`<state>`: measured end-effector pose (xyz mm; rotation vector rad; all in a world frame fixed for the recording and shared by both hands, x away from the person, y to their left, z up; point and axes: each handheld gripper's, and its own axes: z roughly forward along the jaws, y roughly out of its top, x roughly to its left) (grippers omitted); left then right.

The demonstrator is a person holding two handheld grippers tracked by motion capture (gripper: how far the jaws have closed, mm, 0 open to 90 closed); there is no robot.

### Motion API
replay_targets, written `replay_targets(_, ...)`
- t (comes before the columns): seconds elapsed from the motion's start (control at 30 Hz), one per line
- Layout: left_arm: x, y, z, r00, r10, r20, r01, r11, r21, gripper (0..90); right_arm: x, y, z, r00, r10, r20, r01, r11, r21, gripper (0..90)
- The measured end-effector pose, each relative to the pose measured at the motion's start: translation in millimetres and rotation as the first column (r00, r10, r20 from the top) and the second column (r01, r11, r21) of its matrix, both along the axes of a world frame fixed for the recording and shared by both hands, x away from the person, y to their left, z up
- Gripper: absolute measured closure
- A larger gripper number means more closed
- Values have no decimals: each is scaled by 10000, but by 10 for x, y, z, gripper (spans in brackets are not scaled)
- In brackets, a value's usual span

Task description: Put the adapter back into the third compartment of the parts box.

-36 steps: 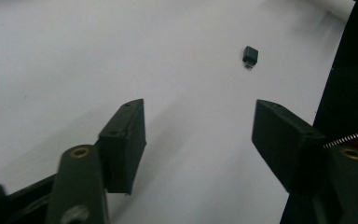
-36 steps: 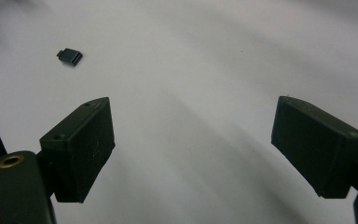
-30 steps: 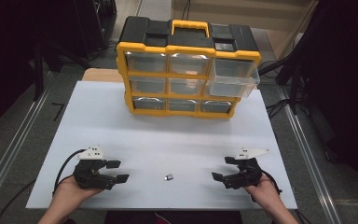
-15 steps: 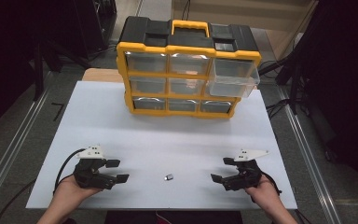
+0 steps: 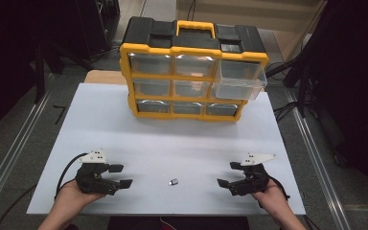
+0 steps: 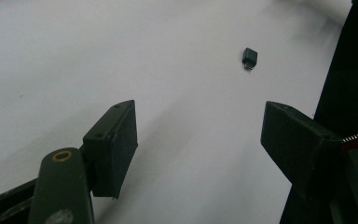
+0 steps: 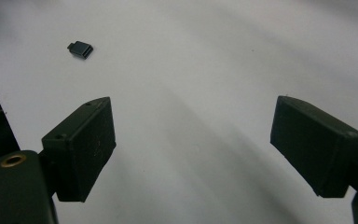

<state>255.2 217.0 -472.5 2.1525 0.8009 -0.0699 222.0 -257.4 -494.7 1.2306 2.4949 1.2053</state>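
1. The work looks to be at its very start: a small dark plug-like part (image 5: 174,181) lies alone on the white table (image 5: 182,143), near the front edge, about midway between the two grippers and touching neither.

2. The left gripper (image 5: 120,175) rests low at the front left with its jaws spread wide and nothing between them. In the left gripper view the part (image 6: 249,58) sits ahead and to the right of the gap.

3. The right gripper (image 5: 228,174) rests at the front right, jaws likewise wide apart and empty. In the right gripper view the part (image 7: 80,49) lies ahead and off to the left.

4. The next move, as I judge it, calls for one gripper to swing inward until the part sits between its jaws, then come down and close. The part is small and flat, so the jaws must reach right to the table surface or it may slip out.

5. A yellow-and-black drawer cabinet (image 5: 191,72) stands at the back, well apart, with its upper right drawer (image 5: 239,79) pulled out, a likely place for the part.

6. Nothing lies between either gripper and the part.
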Motion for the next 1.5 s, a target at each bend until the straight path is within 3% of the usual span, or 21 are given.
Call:
replay_targets(0.57,4,-9,-1,10000,46,-84,-48,9999,-130,285,6,-9,-7,10000,-24,-83,24,10000,-10,122)
replay_targets(0.67,18,-32,2,9996,-109,-262,103,9997,-224,285,5,-5,-7,9999,-38,-107,38,10000,8,122)
replay_targets(0.87,22,-93,35,9994,-328,-96,324,9985,-440,254,6,-6,-8,9999,-35,-112,35,10000,-1,123)
replay_targets(1.07,56,-166,86,9989,-387,-254,384,9992,-146,223,11,-6,-10,9999,-85,-124,85,10000,14,122)
replay_targets(1.27,90,-265,137,9979,-620,-188,614,9976,-316,208,8,-9,-6,9999,-95,-50,95,10000,7,123)
replay_targets(1.4,111,-344,220,9983,-574,-107,576,9982,179,215,9,-13,-8,9999,-99,-79,99,9999,30,123)
replay_targets(1.43,122,-371,249,9982,-593,90,593,9982,14,217,10,-13,-7,9999,-104,-85,105,9999,38,122)
replay_targets(1.5,135,-384,257,9978,-660,-3,660,9978,-88,217,10,-13,-6,9999,-115,-76,115,9999,14,122)
